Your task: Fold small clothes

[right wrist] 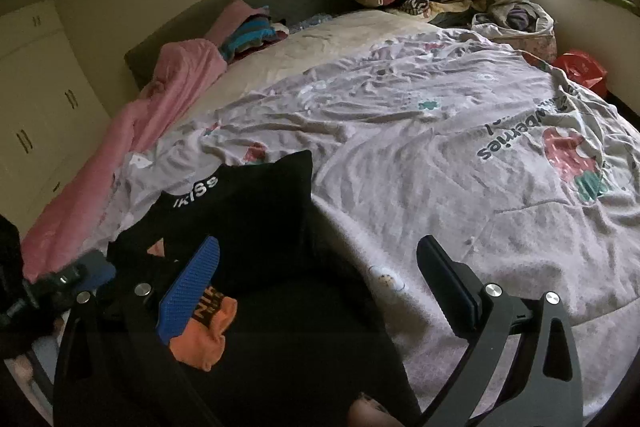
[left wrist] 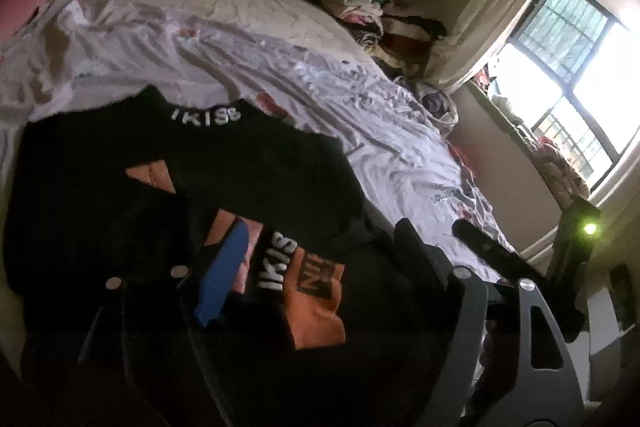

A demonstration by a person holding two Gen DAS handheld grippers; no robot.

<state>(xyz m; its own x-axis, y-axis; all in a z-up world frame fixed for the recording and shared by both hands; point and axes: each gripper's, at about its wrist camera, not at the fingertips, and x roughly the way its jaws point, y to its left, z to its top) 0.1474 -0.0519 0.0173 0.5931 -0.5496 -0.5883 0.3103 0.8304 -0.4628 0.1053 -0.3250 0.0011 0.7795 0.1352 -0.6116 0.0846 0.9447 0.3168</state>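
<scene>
We see the black garment (right wrist: 248, 227) lying spread on the bed (right wrist: 440, 147), probably so it can be folded flat. Our right tool (right wrist: 316, 267) hovers wide open, empty. Our left tool (left wrist: 316, 247) also stands open, holding nothing.

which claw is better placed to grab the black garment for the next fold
Left. The left claw hangs open directly over the black garment, its orange patch between the fingers. The right claw, also open, straddles the garment's edge and bedsheet.
</scene>
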